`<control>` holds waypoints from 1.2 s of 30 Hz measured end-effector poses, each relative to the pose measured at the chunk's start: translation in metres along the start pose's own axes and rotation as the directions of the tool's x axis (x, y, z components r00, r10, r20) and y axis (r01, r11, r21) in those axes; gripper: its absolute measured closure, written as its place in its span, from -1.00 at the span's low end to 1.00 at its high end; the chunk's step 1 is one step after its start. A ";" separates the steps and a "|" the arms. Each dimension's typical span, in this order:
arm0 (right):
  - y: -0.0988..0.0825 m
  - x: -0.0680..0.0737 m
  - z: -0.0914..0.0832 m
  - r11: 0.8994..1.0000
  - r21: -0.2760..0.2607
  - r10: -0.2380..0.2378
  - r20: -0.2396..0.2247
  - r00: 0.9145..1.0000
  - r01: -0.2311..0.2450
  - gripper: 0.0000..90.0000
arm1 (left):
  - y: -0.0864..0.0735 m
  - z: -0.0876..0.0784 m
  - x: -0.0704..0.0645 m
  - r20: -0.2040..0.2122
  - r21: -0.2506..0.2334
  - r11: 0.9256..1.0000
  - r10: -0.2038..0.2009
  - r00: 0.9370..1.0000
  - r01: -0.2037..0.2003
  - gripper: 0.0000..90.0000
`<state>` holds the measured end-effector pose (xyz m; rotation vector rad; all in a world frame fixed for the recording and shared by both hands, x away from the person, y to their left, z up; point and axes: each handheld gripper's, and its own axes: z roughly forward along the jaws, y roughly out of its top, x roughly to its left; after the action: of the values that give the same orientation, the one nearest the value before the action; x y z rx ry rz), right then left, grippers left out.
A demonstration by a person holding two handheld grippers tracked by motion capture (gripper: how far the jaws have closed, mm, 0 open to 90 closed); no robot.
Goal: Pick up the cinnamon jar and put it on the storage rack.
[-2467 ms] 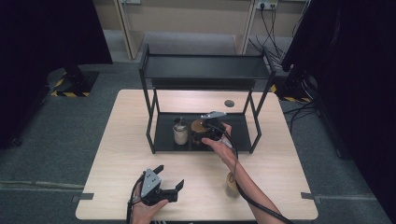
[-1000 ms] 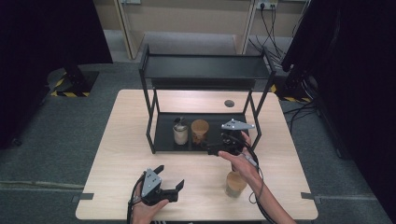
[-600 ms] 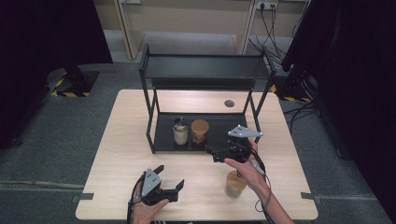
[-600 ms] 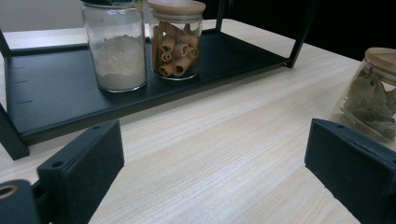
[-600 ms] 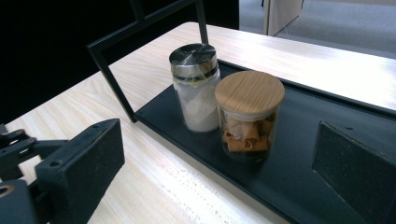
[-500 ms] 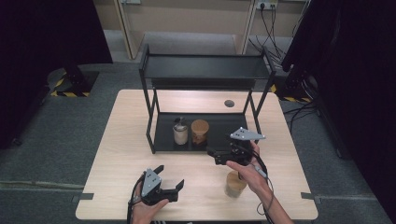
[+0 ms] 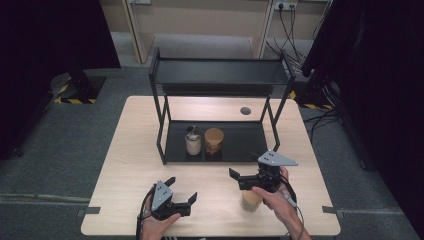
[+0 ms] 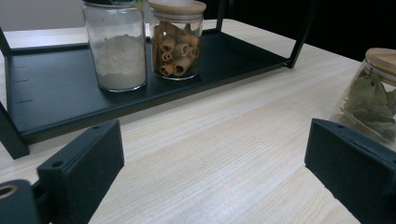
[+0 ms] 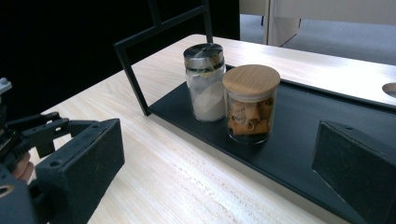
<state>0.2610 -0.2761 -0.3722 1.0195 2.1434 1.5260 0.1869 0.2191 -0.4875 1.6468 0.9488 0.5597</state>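
A black two-level rack (image 7: 220, 75) stands mid-table. On its lower tray (image 7: 240, 137) a white-powder jar (image 7: 192, 142) with a metal lid touches a cinnamon-stick jar (image 7: 214, 141) with a wooden lid. Both jars also appear in the left gripper view, powder jar (image 8: 119, 46) and cinnamon jar (image 8: 177, 42), and in the right gripper view, powder jar (image 9: 205, 84) and cinnamon jar (image 9: 251, 105). My right gripper (image 7: 236, 179) is open and empty in front of the tray, above a bay-leaf jar (image 7: 250, 200). My left gripper (image 7: 182, 190) rests open near the front edge, with the bay-leaf jar (image 8: 373, 93) to its right.
The wooden table (image 7: 140, 150) has a round cable hole (image 7: 245, 110) behind the rack. The rack's upper shelf overhangs the tray, with thin black posts (image 7: 161, 130) at the corners. The left gripper (image 9: 32, 130) appears at the left edge of the right gripper view.
My right gripper drew back out of the rack toward the front edge, leaving the cinnamon jar on the lower tray, and now hovers over the bay-leaf jar. The left gripper stayed put.
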 end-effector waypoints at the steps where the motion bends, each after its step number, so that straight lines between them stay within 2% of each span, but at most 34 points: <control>1: -0.002 0.001 -0.002 1.000 -0.002 -0.005 0.001 1.000 0.005 -0.94 | 0.000 0.000 0.000 0.001 0.001 1.000 -0.001 1.000 0.001 -0.92; 23: -0.046 0.008 -0.035 0.999 -0.040 -0.010 0.051 0.999 0.012 -0.94 | 0.000 0.000 0.000 0.001 0.001 1.000 -0.001 1.000 0.001 -0.92; 36: -0.059 0.012 -0.046 0.998 -0.048 -0.034 0.064 0.997 0.037 -0.94 | 0.000 0.000 0.000 0.001 -0.001 1.000 0.000 1.000 0.000 -0.92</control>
<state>0.2023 -0.3097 -0.4066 0.9948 2.0599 1.5028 0.1870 0.2189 -0.4875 1.6456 0.9476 0.5590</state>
